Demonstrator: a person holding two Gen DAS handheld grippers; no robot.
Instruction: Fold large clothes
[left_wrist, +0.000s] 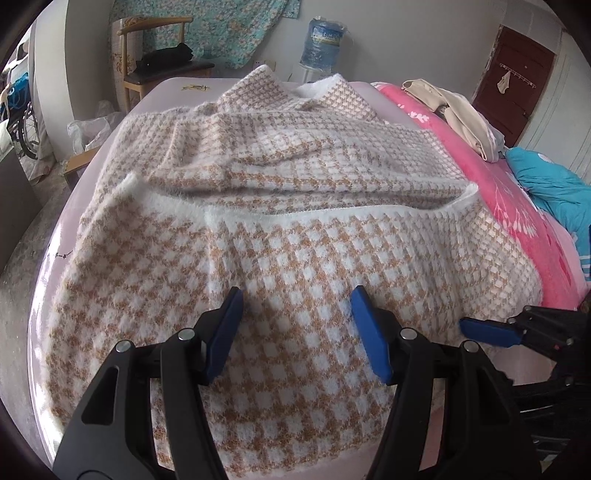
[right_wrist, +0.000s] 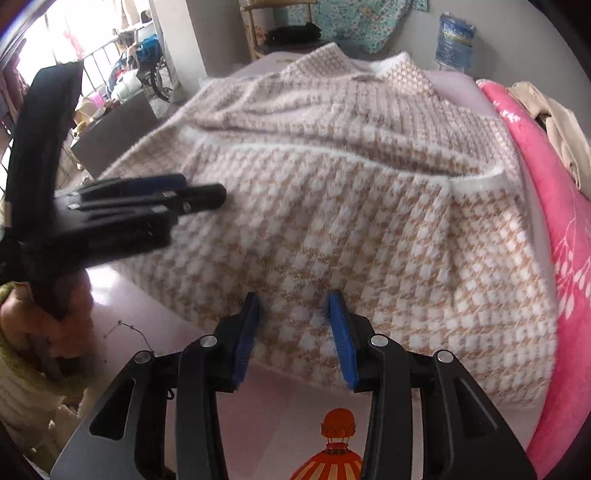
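1. Left wrist view: bedroom, chair (left_wrist: 162, 55) upper left, water jug (left_wrist: 323, 40) at top centre, pink blanket (left_wrist: 498, 192) along the right. The houndstooth sweater (left_wrist: 295, 206) lies spread on the lilac bed sheet (left_wrist: 55, 266), collar at the top of the frame, hem at the bottom, long axis bottom to top. Left gripper (left_wrist: 295, 325) hovers over the hem half, jaws released, nothing clamped

2. Right wrist view: same bed, doorway clutter upper left. Right gripper (right_wrist: 293, 325) sits at the sweater's near hem edge, jaws parted astride it, pads not visibly pinching; nearer the edge than the left gripper at mid left
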